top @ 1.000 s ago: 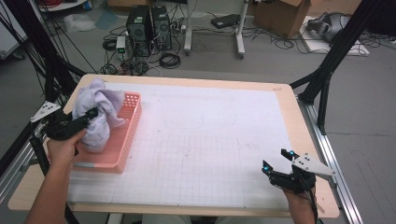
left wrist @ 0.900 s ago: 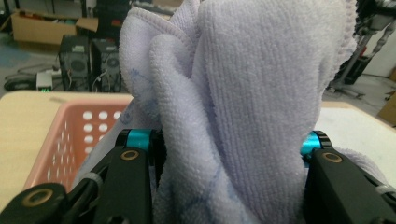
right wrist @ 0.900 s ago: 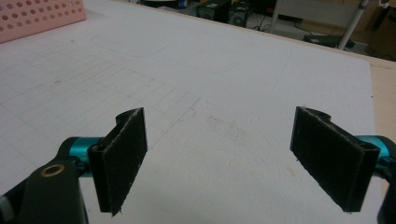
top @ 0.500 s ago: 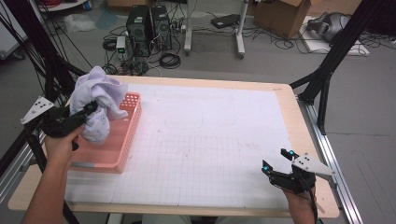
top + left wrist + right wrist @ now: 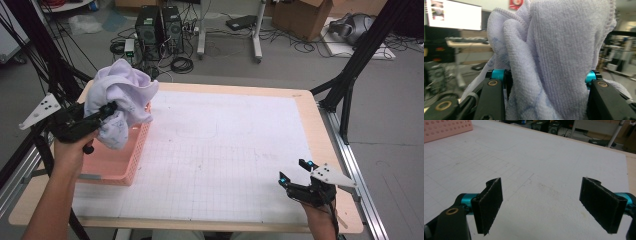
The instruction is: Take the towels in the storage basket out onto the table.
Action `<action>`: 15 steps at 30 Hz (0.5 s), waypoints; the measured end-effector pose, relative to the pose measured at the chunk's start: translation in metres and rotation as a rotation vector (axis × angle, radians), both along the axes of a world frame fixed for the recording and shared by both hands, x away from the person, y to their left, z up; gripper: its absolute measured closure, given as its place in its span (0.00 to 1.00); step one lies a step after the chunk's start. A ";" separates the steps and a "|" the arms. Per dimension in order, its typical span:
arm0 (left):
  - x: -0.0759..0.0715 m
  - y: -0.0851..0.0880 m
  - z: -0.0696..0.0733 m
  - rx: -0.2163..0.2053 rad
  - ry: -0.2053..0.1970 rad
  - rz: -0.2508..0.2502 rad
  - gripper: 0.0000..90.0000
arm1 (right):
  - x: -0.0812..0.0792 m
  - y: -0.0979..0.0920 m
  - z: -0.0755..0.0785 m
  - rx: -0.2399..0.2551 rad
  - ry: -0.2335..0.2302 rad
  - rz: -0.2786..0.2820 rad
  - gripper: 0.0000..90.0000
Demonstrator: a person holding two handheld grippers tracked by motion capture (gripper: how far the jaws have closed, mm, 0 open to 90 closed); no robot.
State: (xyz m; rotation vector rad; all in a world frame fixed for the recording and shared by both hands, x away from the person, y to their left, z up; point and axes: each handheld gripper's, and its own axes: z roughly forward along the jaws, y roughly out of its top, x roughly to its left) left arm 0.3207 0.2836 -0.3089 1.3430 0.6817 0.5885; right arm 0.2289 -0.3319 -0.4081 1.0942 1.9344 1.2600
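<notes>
Towel (image 5: 121, 97) lifted above pink basket (image 5: 117, 162), table (image 5: 240, 150)

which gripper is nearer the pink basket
Left. The left gripper holds the lavender towel right above the pink basket; the right gripper sits open, far across the table near its front right corner.

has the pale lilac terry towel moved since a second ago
Yes. The pale lilac terry towel, clamped in the left gripper, has risen out of the pink perforated plastic basket; only its lower end overlaps the basket now.
</notes>
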 end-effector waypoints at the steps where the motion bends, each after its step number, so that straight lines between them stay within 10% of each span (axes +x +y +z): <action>1: 0.000 -0.006 0.002 0.003 -0.004 -0.014 0.60 | 0.000 0.000 0.000 0.000 0.000 0.000 0.19; 15: 0.010 -0.086 0.000 0.050 0.027 -0.168 0.59 | 0.000 0.000 0.000 0.001 0.003 0.007 0.19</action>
